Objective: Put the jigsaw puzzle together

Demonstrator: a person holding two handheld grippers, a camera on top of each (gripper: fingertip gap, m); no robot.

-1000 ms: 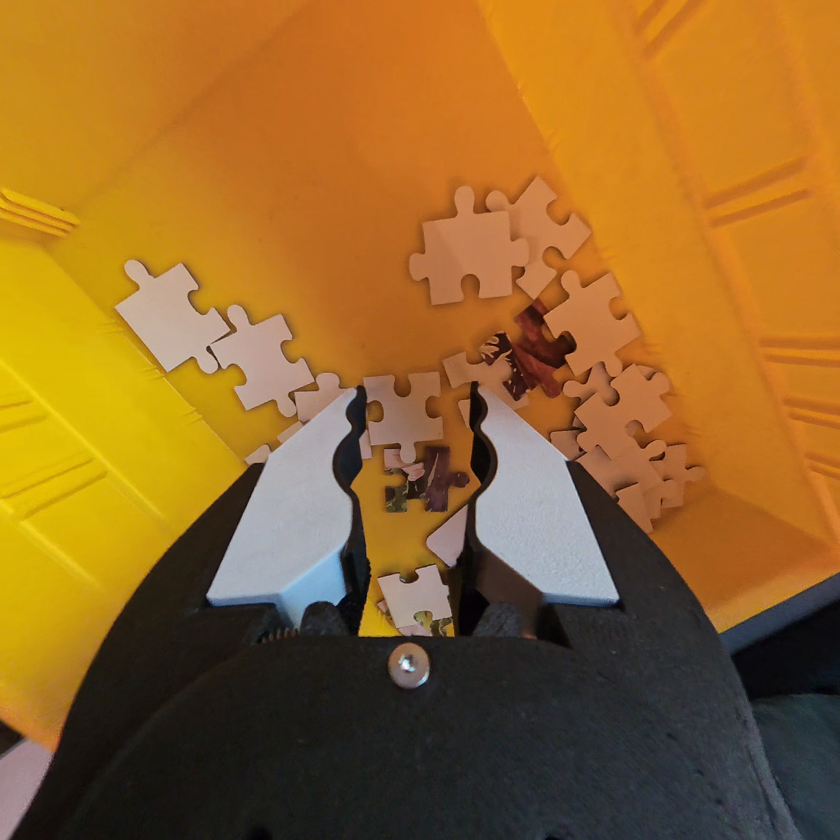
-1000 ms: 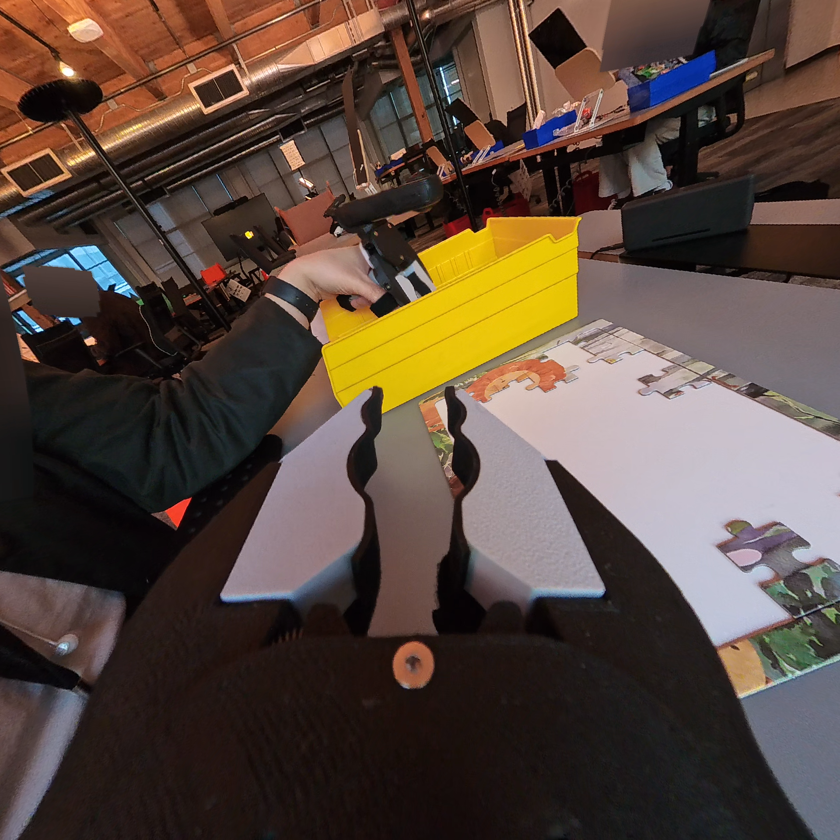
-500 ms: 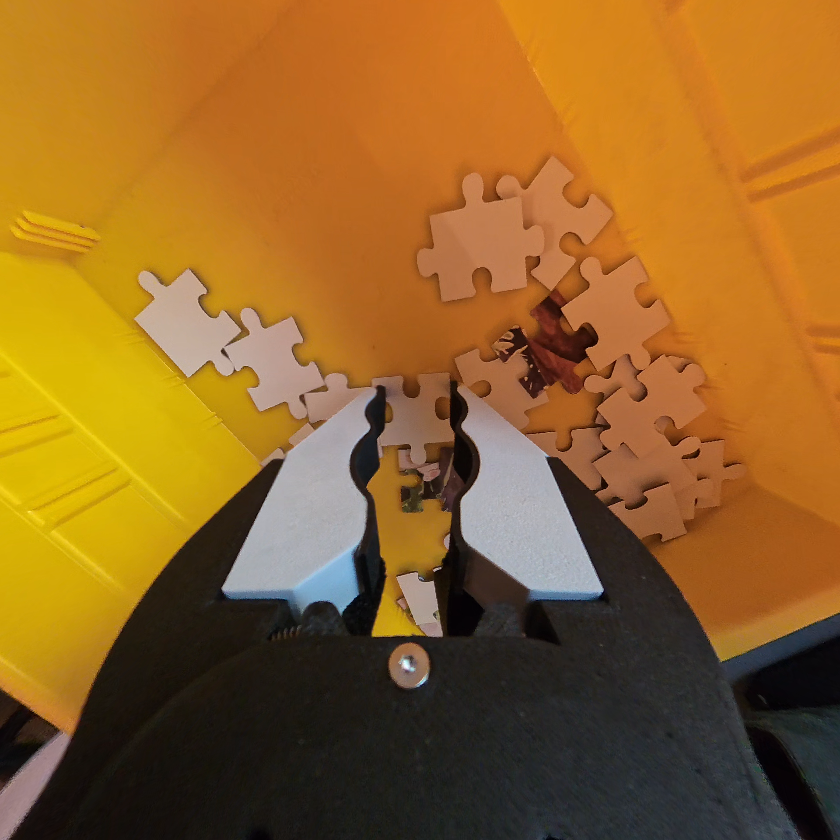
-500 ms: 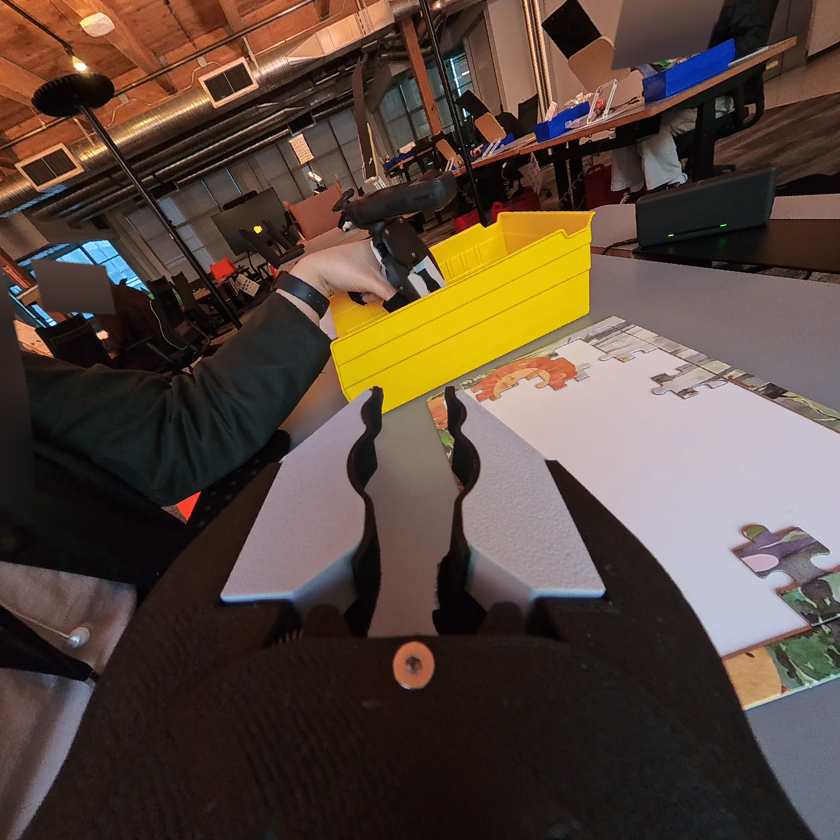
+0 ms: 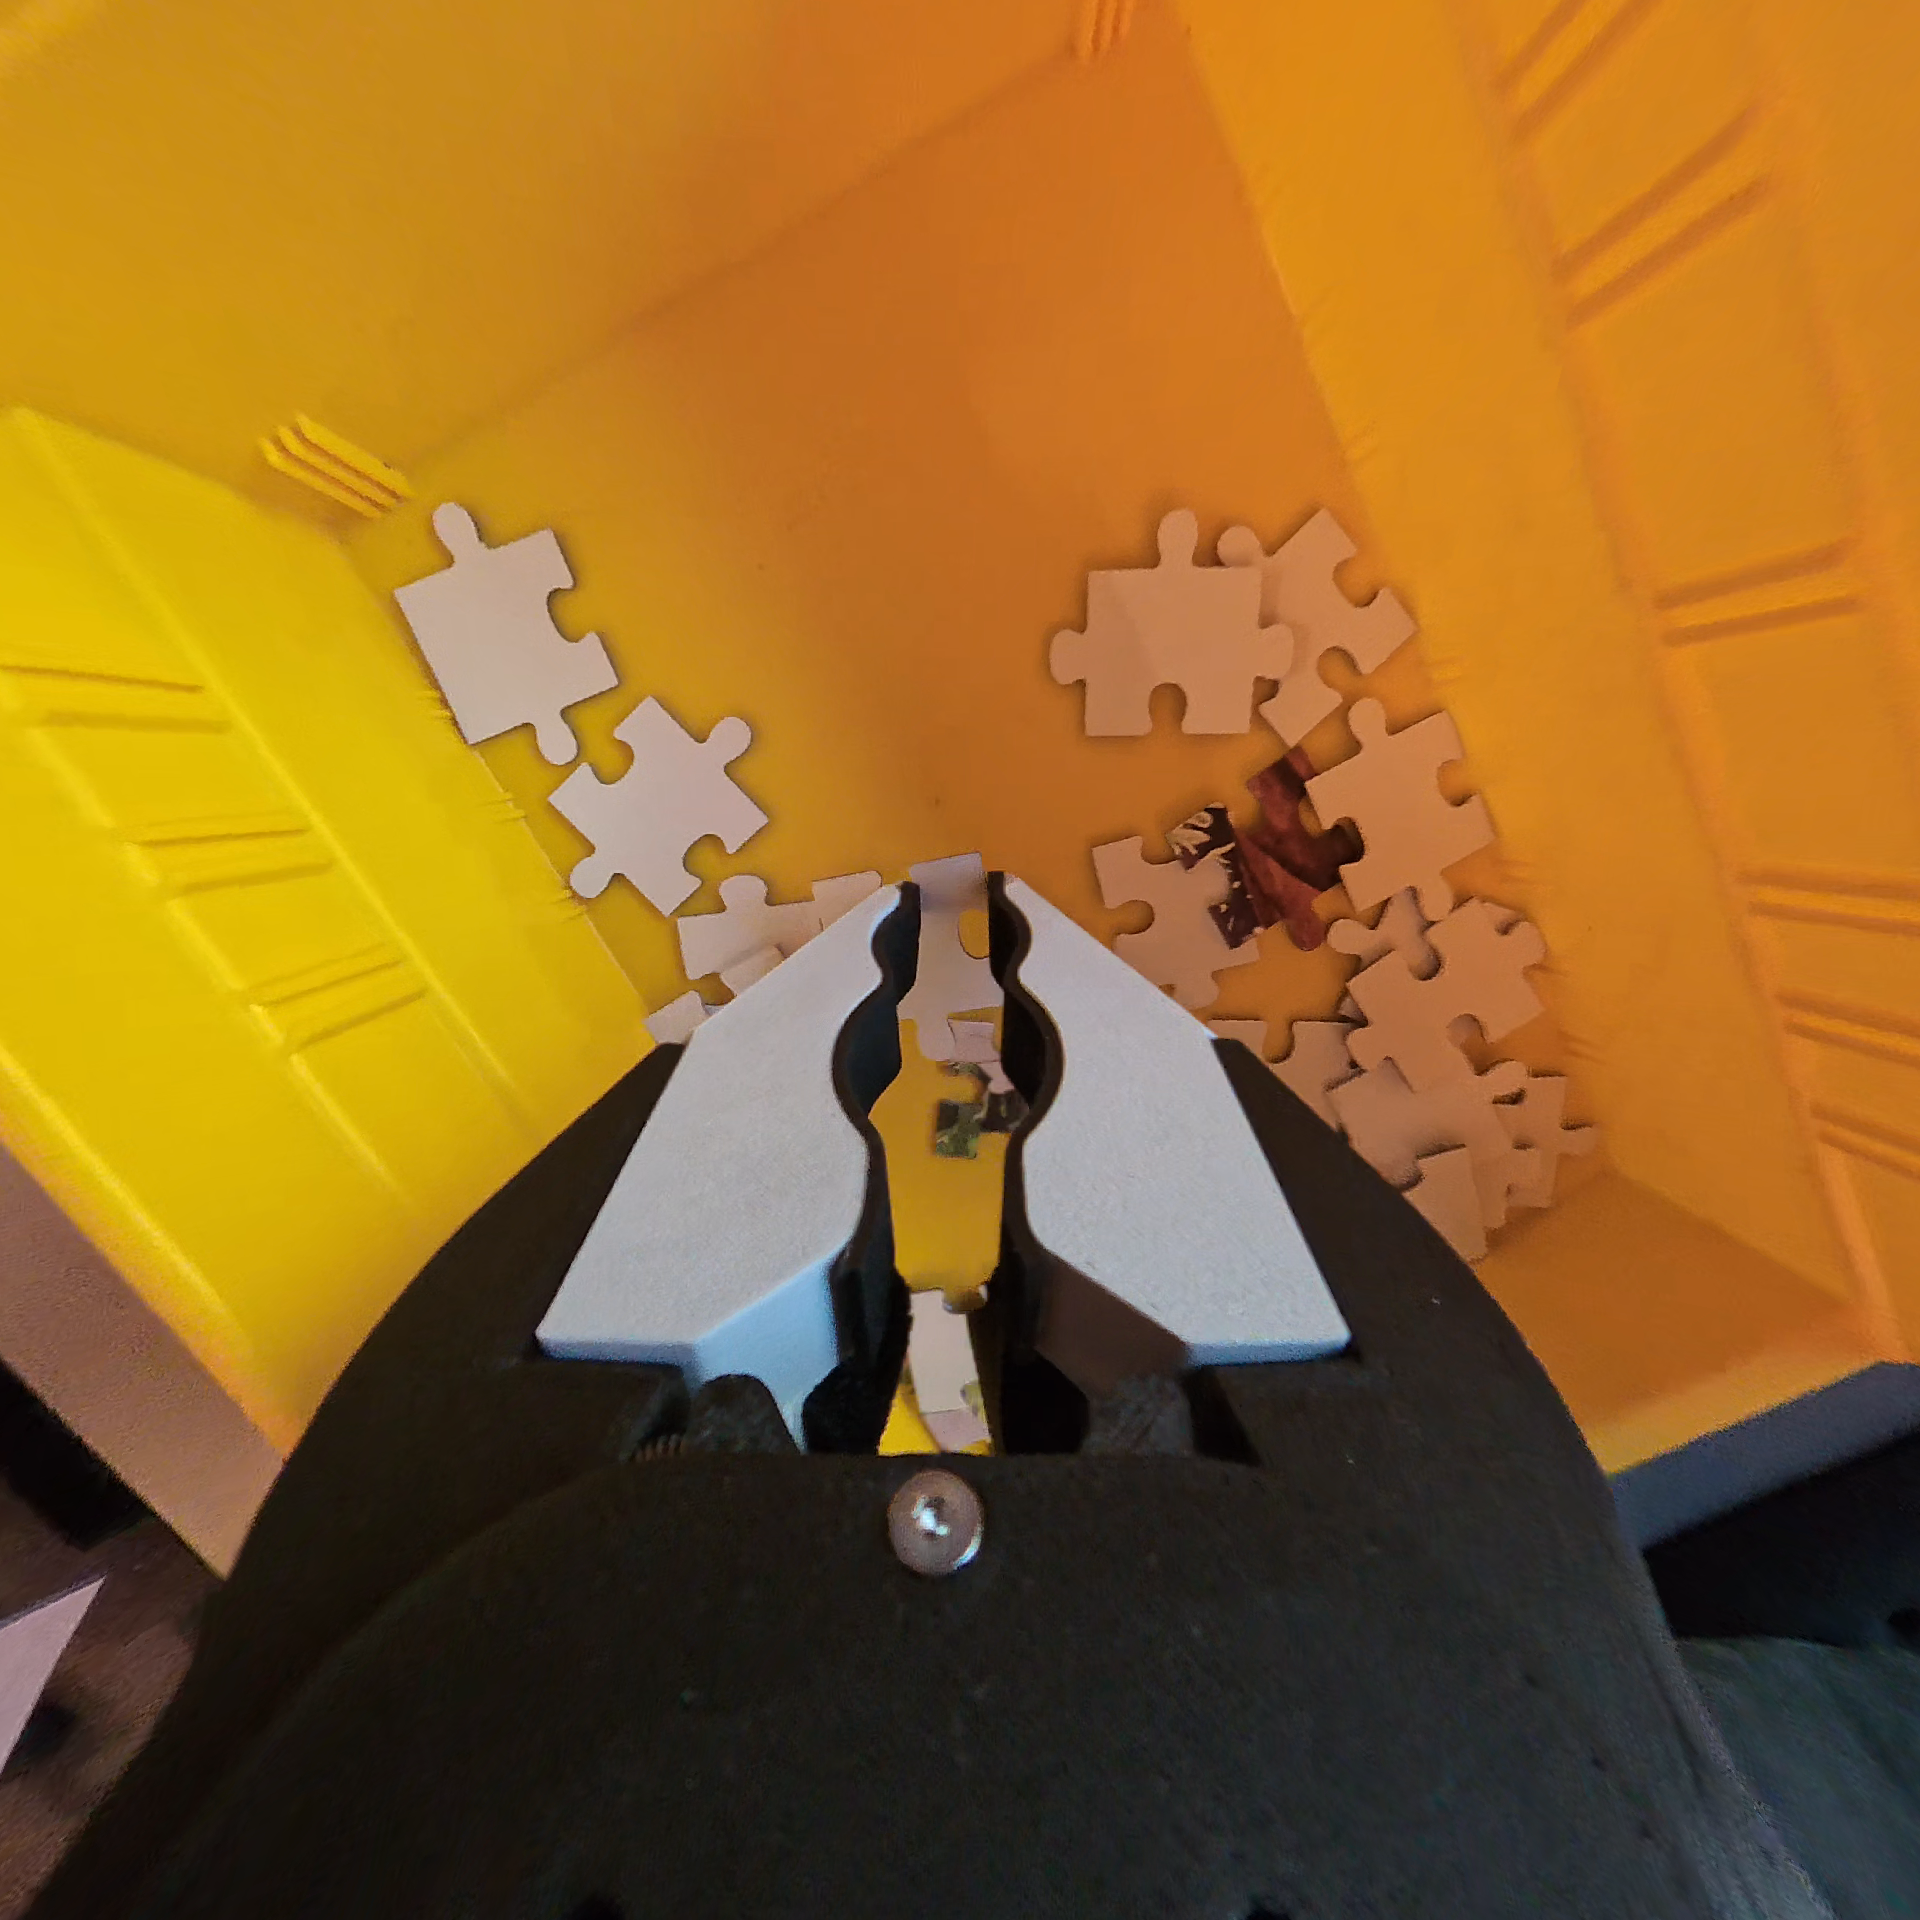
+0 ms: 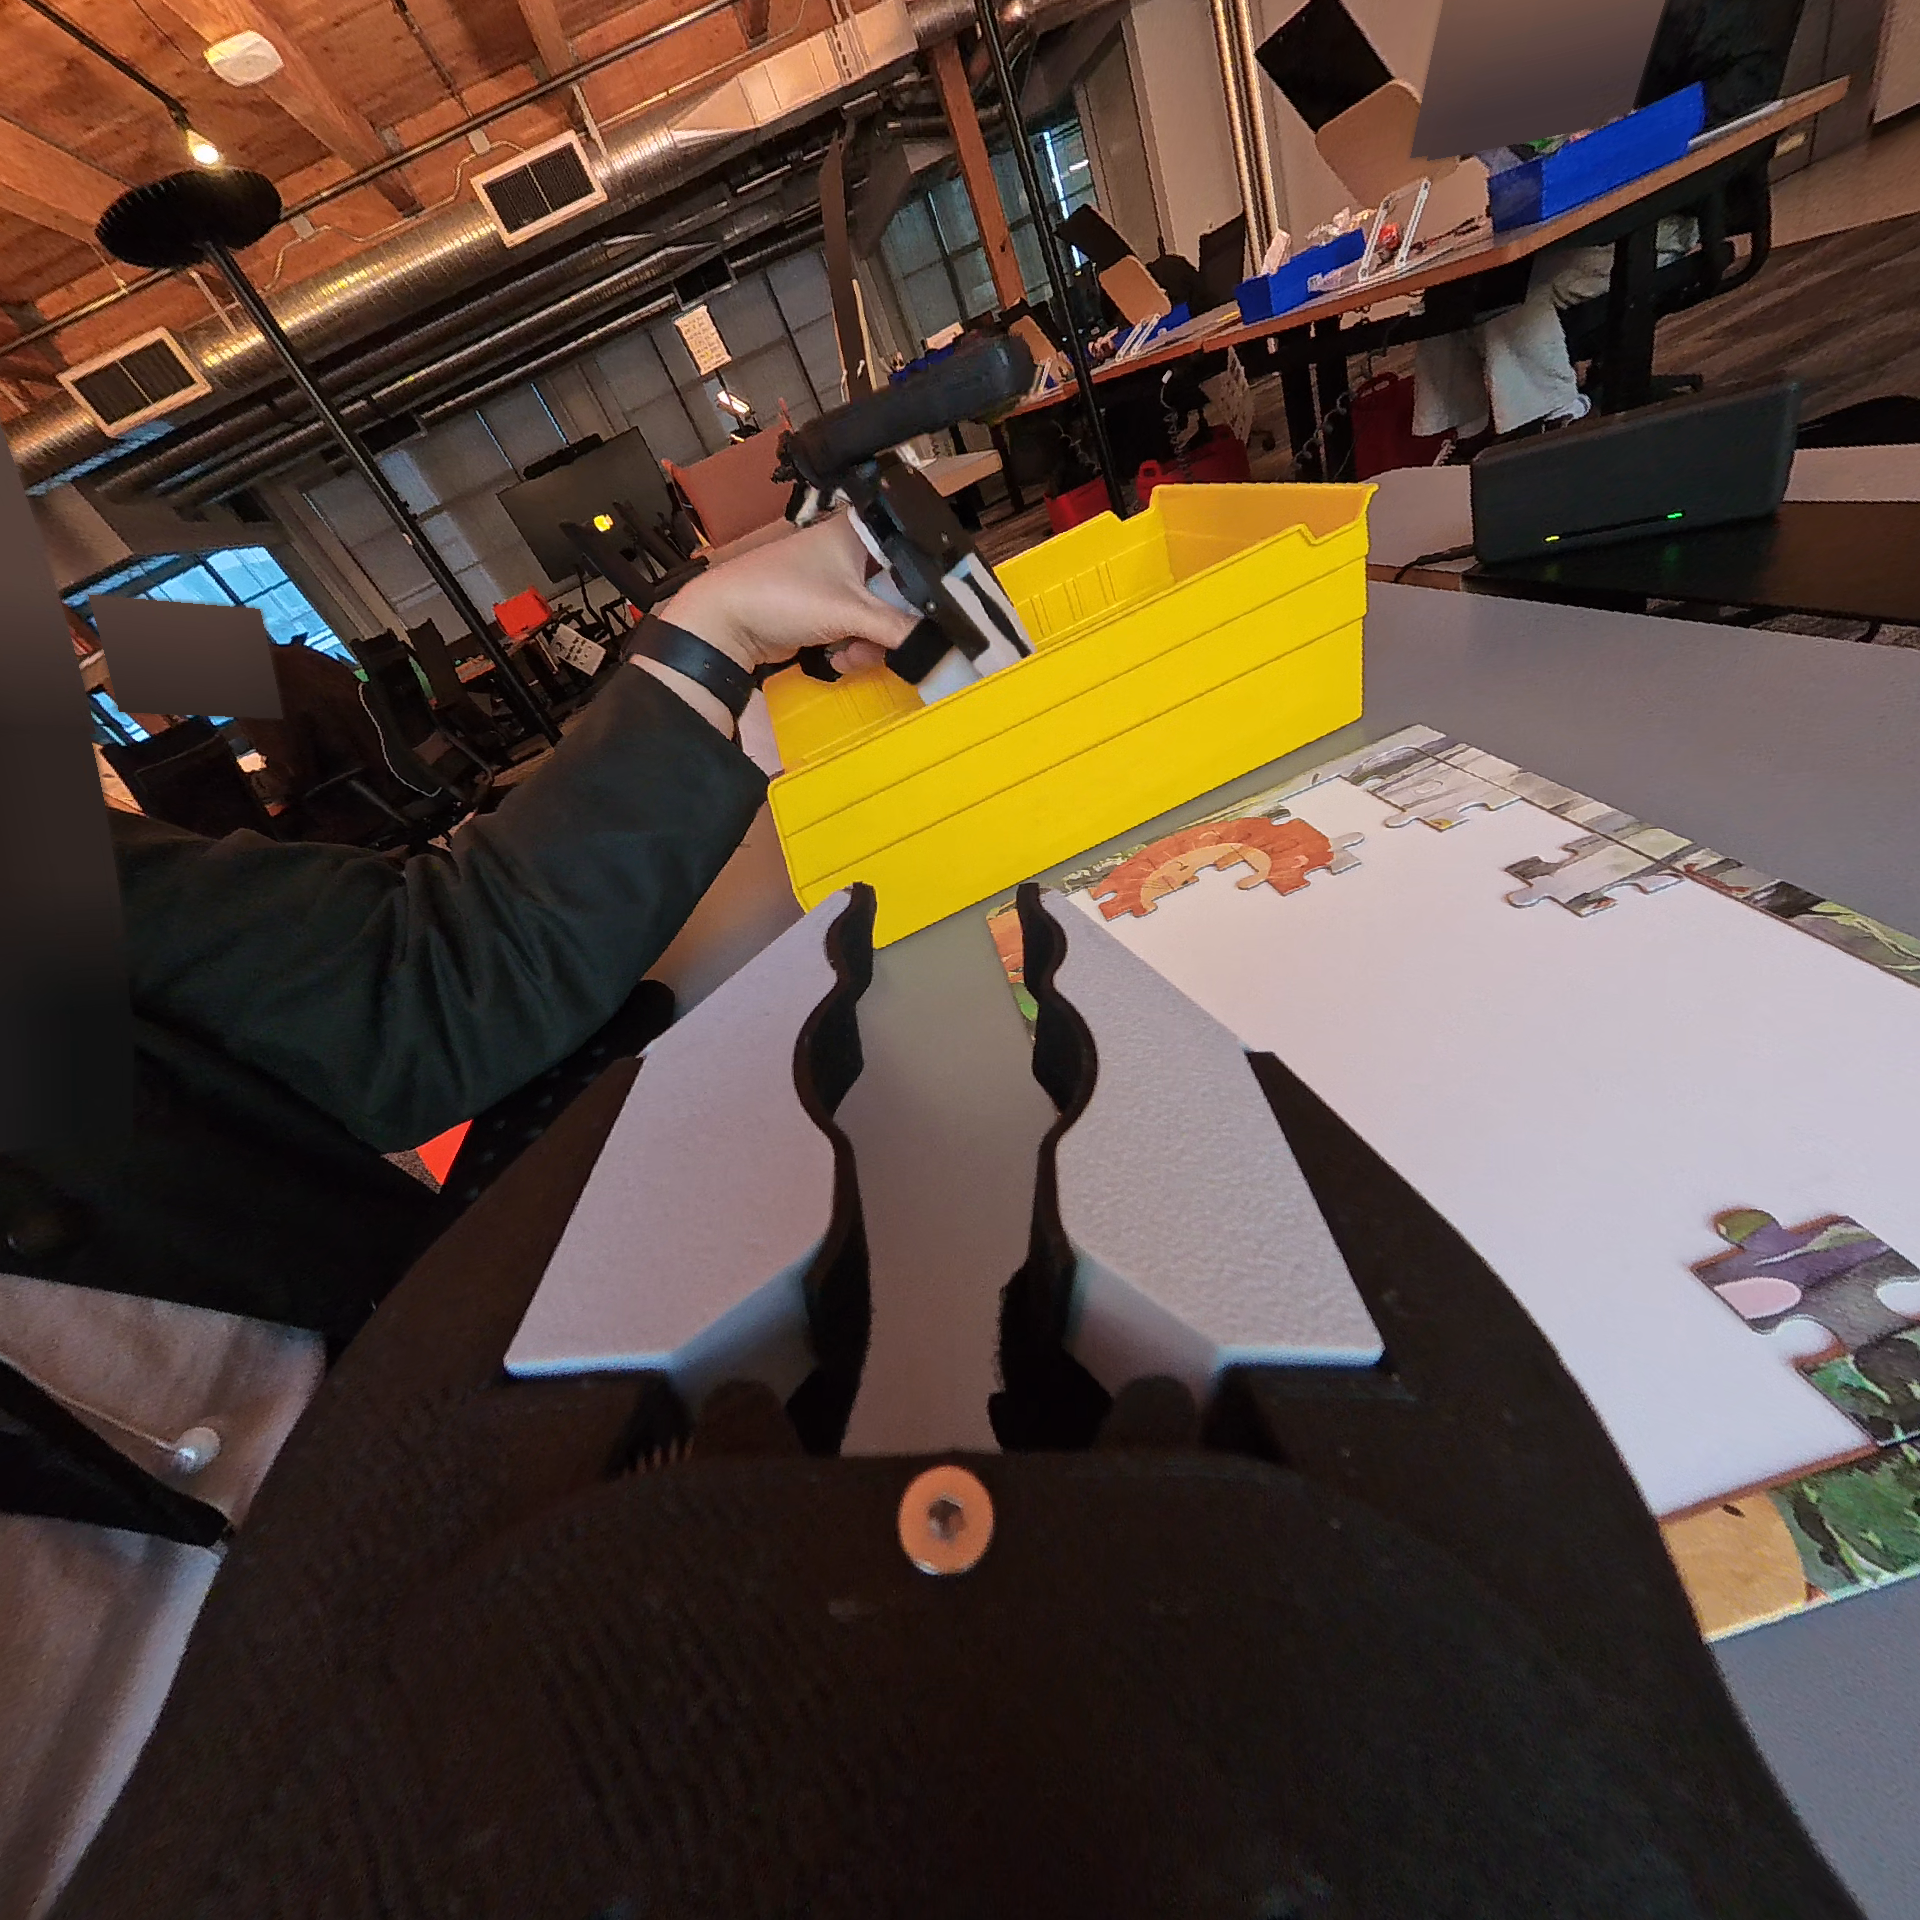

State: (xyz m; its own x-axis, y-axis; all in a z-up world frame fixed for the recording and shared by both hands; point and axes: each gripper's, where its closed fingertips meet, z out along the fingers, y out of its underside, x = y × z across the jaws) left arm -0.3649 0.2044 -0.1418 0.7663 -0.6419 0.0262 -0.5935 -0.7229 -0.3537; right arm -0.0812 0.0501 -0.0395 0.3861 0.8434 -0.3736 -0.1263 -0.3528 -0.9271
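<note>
left gripper (image 5: 953, 894) down inside a yellow bin (image 5: 312, 935), fingers (image 5: 790, 1091) clenched on a white piece (image 5: 948, 940) held edge-on between the tips. loose pieces on the bin floor, mostly white side up: two (image 5: 499, 644) along the left wall, a heap (image 5: 1423, 1039) in the right corner with one dark red printed piece (image 5: 1288, 862) showing among them, another printed piece (image 5: 971, 1117) seen through the gap between the fingers.

in the right wrist view, same bin (image 6: 1091, 748) on a grey tabletop (image 6: 1662, 675), far left of the puzzle board (image 6: 1403, 1039), with a hand (image 6: 790, 613) gripping the left gripper's handle over the near end of the bin. right gripper (image 6: 940, 909) low over the tabletop, near of the bin, fingers (image 6: 727, 1143) released with a plain gap and nothing between them. board mostly bare white: orange pieces (image 6: 1216, 857) joined at the far left corner, grey pieces (image 6: 1590, 873) along the far edge, a purple piece (image 6: 1818, 1283) and green border at the near right. dark box (image 6: 1631, 478) on a second tabletop far right.
</note>
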